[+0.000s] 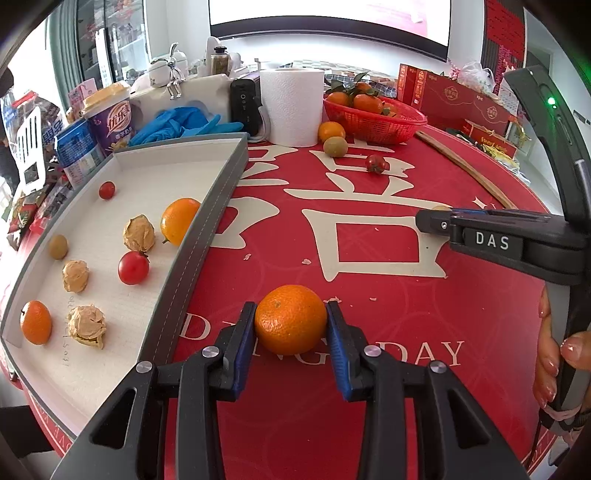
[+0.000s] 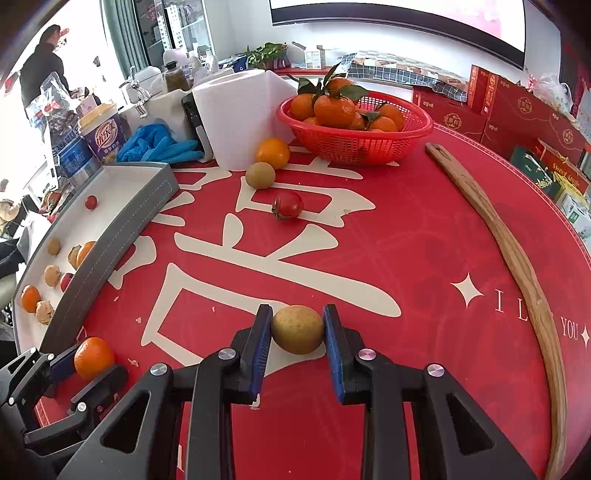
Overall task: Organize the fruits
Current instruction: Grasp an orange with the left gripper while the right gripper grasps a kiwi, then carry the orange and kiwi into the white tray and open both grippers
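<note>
Looked like someone's living room: round red festive surface (image 2: 424, 258), big wall screen (image 2: 399, 14), stacked red gift boxes (image 2: 517, 107), cluttered snacks.

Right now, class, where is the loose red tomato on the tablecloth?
In the right wrist view the tomato lies left of centre on the red tablecloth, just in front of the greenish fruit and orange.

Open cloth right of the tray
The tray (image 1: 207, 236) walled the left; beyond it, loose fruit, paper roll (image 2: 236, 122) and basket (image 2: 354, 140) blocked passage.
</note>
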